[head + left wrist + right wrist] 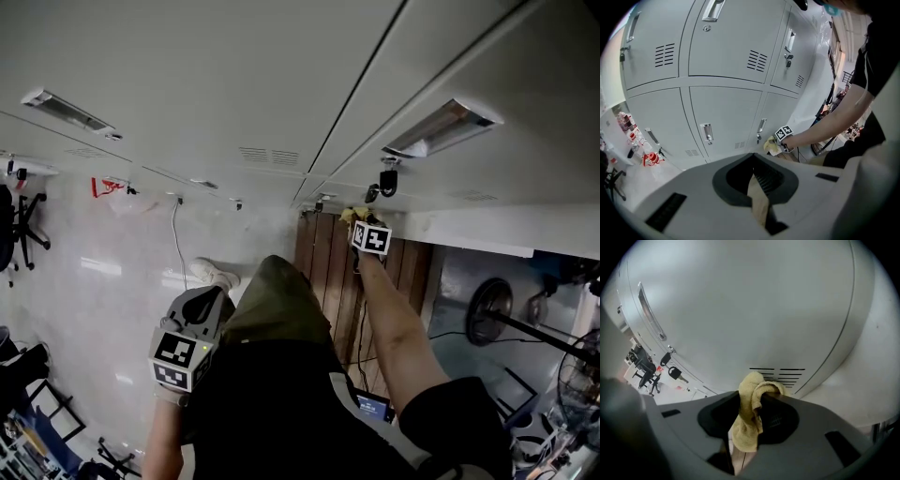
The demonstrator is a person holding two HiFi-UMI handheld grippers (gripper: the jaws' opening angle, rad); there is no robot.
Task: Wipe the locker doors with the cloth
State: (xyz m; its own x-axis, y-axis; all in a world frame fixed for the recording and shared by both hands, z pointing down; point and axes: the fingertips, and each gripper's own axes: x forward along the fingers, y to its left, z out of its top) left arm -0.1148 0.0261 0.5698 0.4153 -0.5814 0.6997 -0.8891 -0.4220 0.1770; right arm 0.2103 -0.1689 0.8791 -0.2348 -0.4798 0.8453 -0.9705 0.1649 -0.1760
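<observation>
The cloth (751, 420) is yellow terry, crumpled into a wad and clamped between the jaws of the right gripper (756, 399). Its bunched top projects past them, close to the louvred vent slots low on one door; contact cannot be confirmed. The locker doors (725, 112) are pale grey metal, all closed, stacked in rows, each with a recessed handle, a lock and a small vent.
</observation>
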